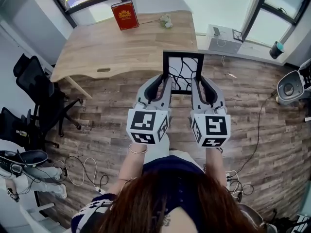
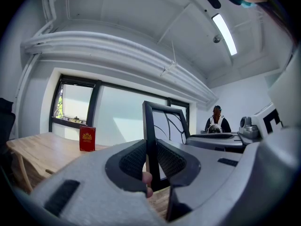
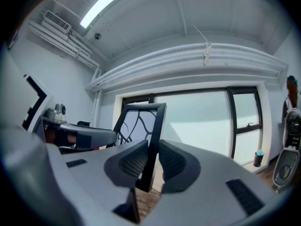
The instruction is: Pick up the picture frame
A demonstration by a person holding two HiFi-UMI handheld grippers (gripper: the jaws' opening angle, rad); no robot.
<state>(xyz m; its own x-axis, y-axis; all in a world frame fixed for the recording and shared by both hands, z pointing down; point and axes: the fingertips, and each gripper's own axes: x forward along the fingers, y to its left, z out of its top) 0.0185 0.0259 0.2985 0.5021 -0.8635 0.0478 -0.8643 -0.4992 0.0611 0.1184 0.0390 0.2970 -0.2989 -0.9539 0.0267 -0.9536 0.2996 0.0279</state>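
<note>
Tall black-framed windows [image 1: 279,4] light an office with a grey-brown plank floor [image 1: 262,130]. A pale wooden desk [image 1: 107,50] stands below the glass. A red book [image 1: 125,15] is upright at the desk's far edge, and a small pale object [image 1: 165,20], too small to identify, lies near its far right corner. Black office chairs [image 1: 36,89] sit off the desk's left end, cables [image 1: 85,171] trail across the floor, and a white box [image 1: 224,43] rests on the window ledge. In the left gripper view a person [image 2: 217,121] stands in the background beside grey equipment.

I have the picture frame [image 1: 182,72] held upright between both tools, lifted clear of the desk. From the head view it shows against the desk's near edge and the floor in front of it. It is a slim black rectangular frame around a white panel crossed by black branching lines.

My left gripper [image 1: 164,87] has its 2 ribbed jaws closed on the frame's left bar, low down. What looks like a fingertip [image 2: 146,178] shows just behind the jaws in that gripper's view. My right gripper [image 1: 199,89] is clamped the same way on the frame's right bar. Each gripper carries 1 marker cube [image 1: 146,126] at the end nearest me.
</note>
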